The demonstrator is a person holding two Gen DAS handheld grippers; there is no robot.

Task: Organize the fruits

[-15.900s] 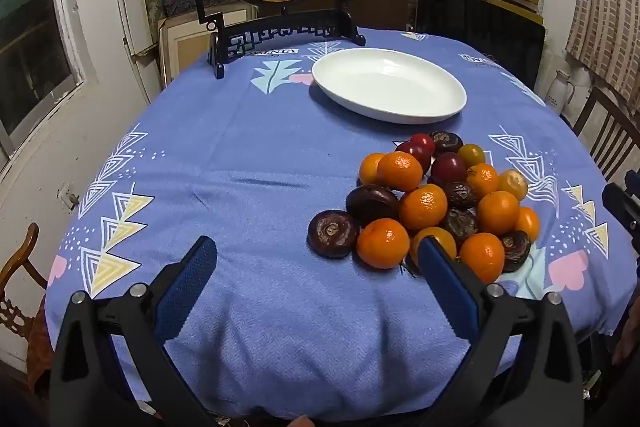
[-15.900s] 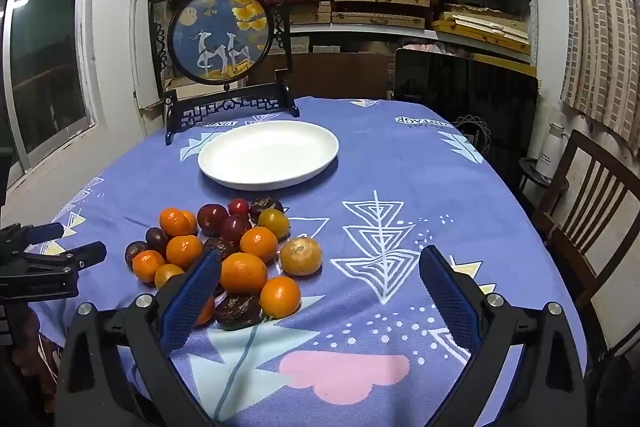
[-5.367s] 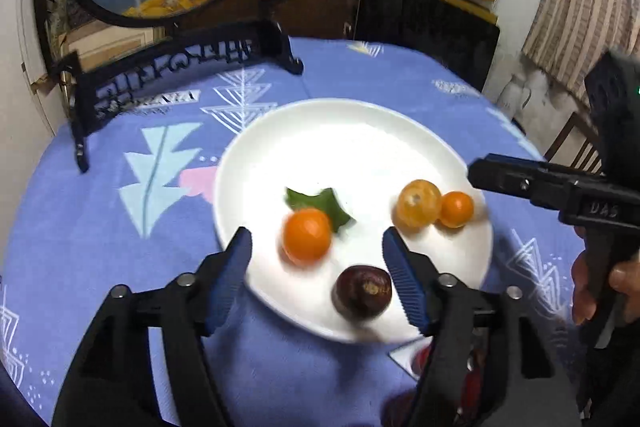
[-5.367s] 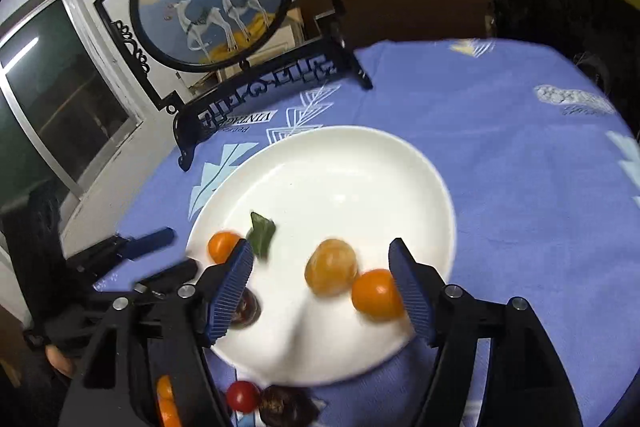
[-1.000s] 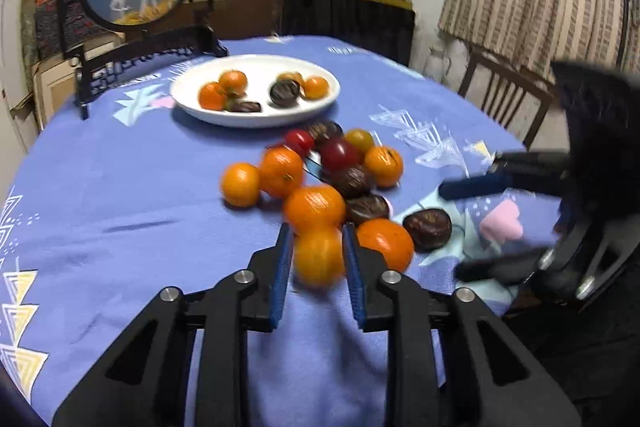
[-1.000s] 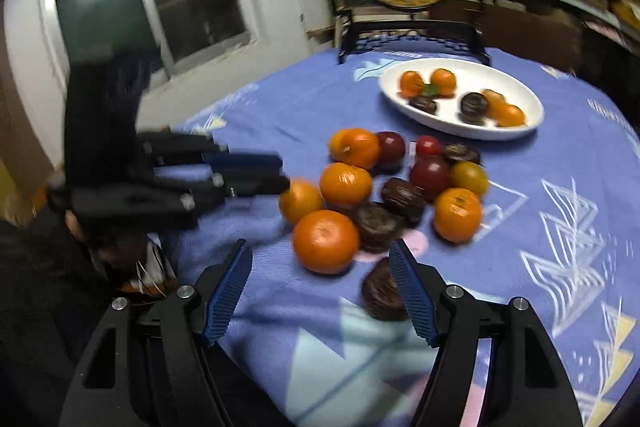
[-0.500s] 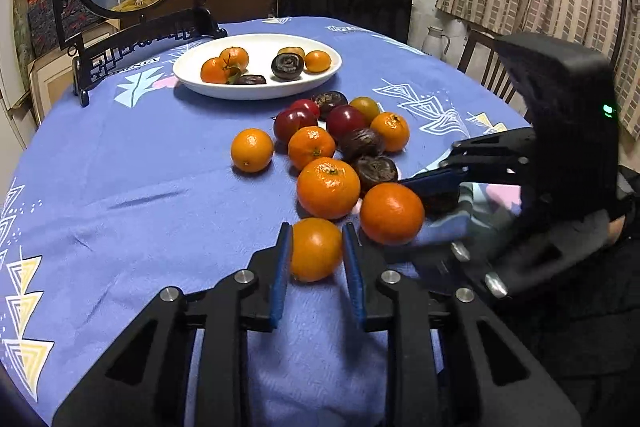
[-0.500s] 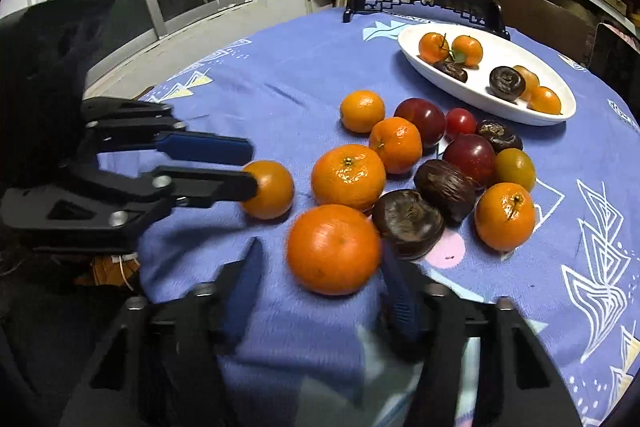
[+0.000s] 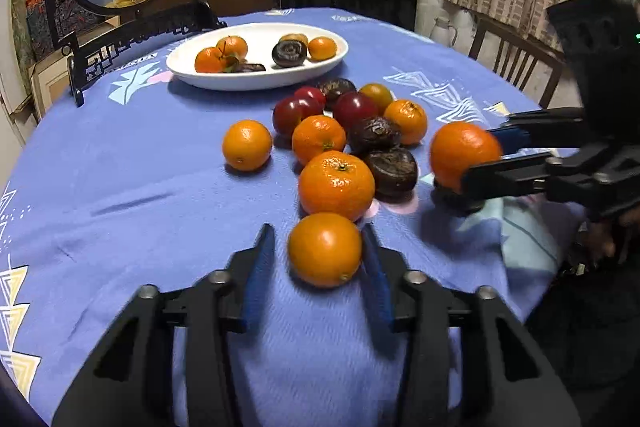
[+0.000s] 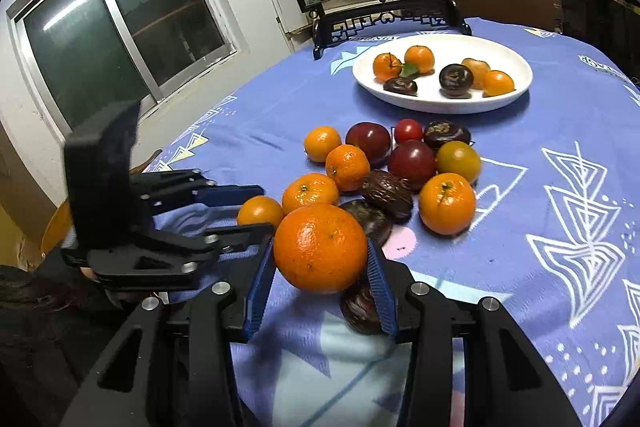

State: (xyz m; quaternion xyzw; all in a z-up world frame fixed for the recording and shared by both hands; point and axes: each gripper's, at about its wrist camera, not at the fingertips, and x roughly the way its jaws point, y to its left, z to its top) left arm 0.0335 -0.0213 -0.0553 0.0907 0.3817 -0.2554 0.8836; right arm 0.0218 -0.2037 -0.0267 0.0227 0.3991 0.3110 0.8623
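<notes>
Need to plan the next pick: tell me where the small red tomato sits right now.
In the right wrist view the small red tomato lies on the tablecloth at the pile's far edge, just before the white plate, between a dark red plum and a wrinkled dark fruit.

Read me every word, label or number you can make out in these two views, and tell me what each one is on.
"VINTAGE", probably: an upside-down print on the tablecloth, just in front of the dark stand; small, so uncertain.
A second print near the tablecloth's right edge: too blurred to read.
Nothing else shows lettering.
</notes>
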